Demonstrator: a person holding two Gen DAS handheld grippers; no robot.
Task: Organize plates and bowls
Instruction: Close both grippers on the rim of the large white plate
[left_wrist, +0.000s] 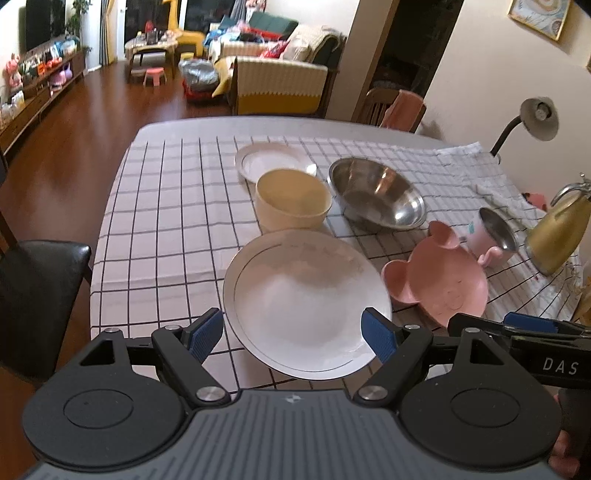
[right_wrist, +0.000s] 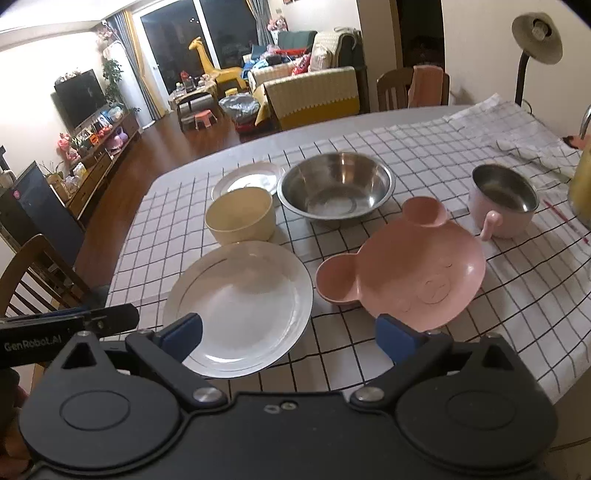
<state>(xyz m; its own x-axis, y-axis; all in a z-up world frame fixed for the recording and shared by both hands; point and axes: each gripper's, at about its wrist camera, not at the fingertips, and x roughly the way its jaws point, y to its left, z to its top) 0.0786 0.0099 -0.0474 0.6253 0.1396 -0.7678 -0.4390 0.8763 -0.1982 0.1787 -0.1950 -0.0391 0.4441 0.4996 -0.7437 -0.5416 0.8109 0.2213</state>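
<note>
A large white plate (left_wrist: 306, 302) (right_wrist: 240, 310) lies at the near table edge. Behind it stands a cream bowl (left_wrist: 293, 203) (right_wrist: 240, 216), then a small white plate (left_wrist: 271, 160) (right_wrist: 245, 179). A steel bowl (left_wrist: 376, 194) (right_wrist: 336, 186) sits to their right. A pink bear-shaped plate (left_wrist: 439, 278) (right_wrist: 413, 269) lies right of the large plate, with a pink steel-lined cup (left_wrist: 493, 236) (right_wrist: 504, 201) beyond. My left gripper (left_wrist: 293, 336) is open and empty, just above the large plate's near rim. My right gripper (right_wrist: 291, 334) is open and empty, between the large plate and the bear plate.
A checked cloth (left_wrist: 166, 206) (right_wrist: 461, 147) covers the table. A gold jug (left_wrist: 557, 236) and a desk lamp (left_wrist: 537, 118) (right_wrist: 535, 37) stand at the right. A black chair (left_wrist: 37, 306) and a wooden chair (right_wrist: 33, 277) stand at the table's left.
</note>
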